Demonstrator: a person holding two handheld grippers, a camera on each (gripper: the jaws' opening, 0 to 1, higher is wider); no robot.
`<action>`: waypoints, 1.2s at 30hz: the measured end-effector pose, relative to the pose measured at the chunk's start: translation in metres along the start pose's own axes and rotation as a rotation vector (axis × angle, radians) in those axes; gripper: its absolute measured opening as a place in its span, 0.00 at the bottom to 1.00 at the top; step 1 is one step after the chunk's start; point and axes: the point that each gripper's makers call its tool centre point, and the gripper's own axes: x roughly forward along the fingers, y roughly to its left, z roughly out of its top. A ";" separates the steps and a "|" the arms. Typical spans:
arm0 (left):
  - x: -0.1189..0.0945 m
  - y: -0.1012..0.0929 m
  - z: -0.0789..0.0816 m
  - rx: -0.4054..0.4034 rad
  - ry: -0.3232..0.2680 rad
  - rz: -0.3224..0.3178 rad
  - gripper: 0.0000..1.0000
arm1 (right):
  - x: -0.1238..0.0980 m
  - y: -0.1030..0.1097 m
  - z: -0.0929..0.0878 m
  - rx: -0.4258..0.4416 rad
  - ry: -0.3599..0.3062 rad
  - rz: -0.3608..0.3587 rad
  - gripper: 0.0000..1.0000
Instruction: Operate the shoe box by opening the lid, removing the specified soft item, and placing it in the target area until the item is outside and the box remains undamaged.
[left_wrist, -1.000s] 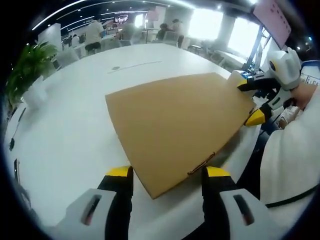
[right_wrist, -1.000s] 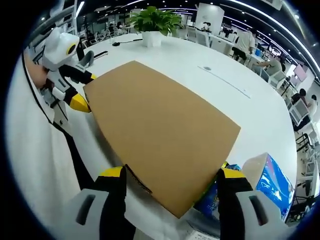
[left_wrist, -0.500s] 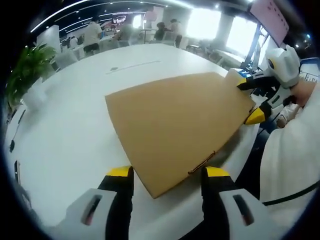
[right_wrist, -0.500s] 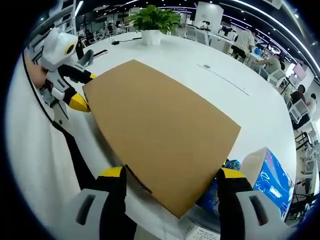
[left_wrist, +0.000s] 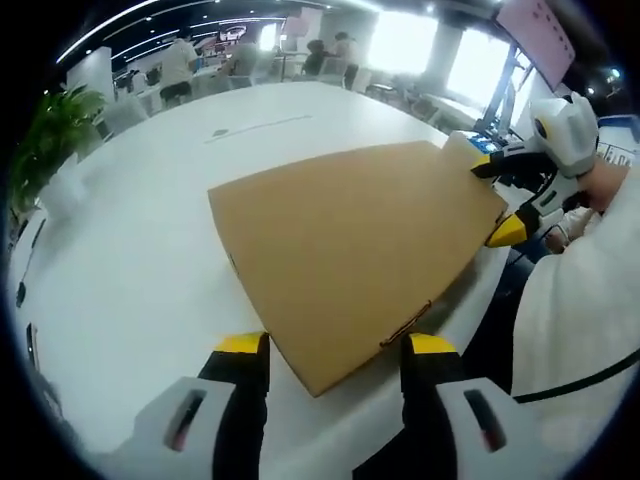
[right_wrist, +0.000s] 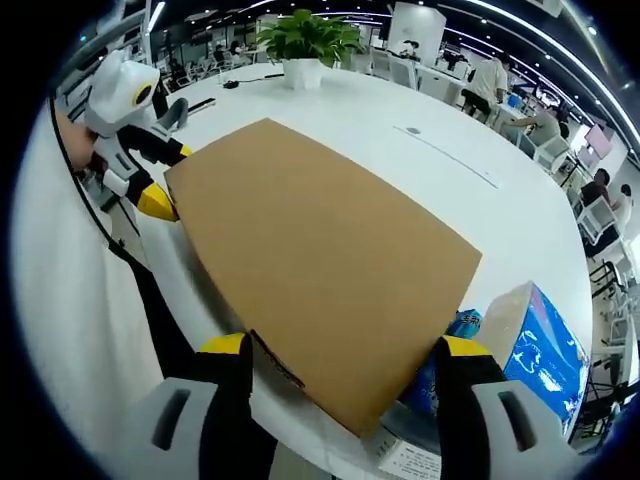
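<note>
**Closed shoe box between two grippers**

In the left gripper view, a flat brown cardboard shoe box (left_wrist: 350, 255) is seen lying on a wide white round counter (left_wrist: 150, 210). Its lid is shut. The near corner of the box is seen between the two yellow-tipped jaws of the left gripper (left_wrist: 335, 350), which are held apart. Whether the box is touched by them cannot be told. At the far right corner of the box, the right gripper (left_wrist: 500, 195) is seen, white with yellow and black jaws. Its jaws are spread around the box's corner, one above and one below. It is held by a person's hand (left_wrist: 605, 185) in a white sleeve (left_wrist: 575, 310). A green leafy plant (left_wrist: 50, 135) is seen at the left edge of the counter.

In the right gripper view, the same brown box (right_wrist: 320, 260) is seen from the other end. Its near corner is set between the right gripper's (right_wrist: 345, 355) open jaws. The left gripper (right_wrist: 150, 175) is seen at the far left corner of the box, jaws apart. A blue and white carton (right_wrist: 535, 350) is seen just beside the box on the right. A potted green plant (right_wrist: 305, 45) is seen far back on the counter (right_wrist: 480, 210).
</note>
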 end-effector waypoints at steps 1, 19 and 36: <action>0.000 0.000 0.000 0.001 0.000 0.000 0.53 | 0.000 0.000 0.000 0.002 0.002 -0.001 0.76; -0.003 -0.006 -0.004 0.011 0.005 -0.023 0.52 | -0.006 0.004 -0.007 0.020 0.005 -0.004 0.77; -0.002 -0.010 -0.005 0.014 0.011 -0.015 0.53 | -0.007 0.002 -0.010 0.012 0.034 0.006 0.76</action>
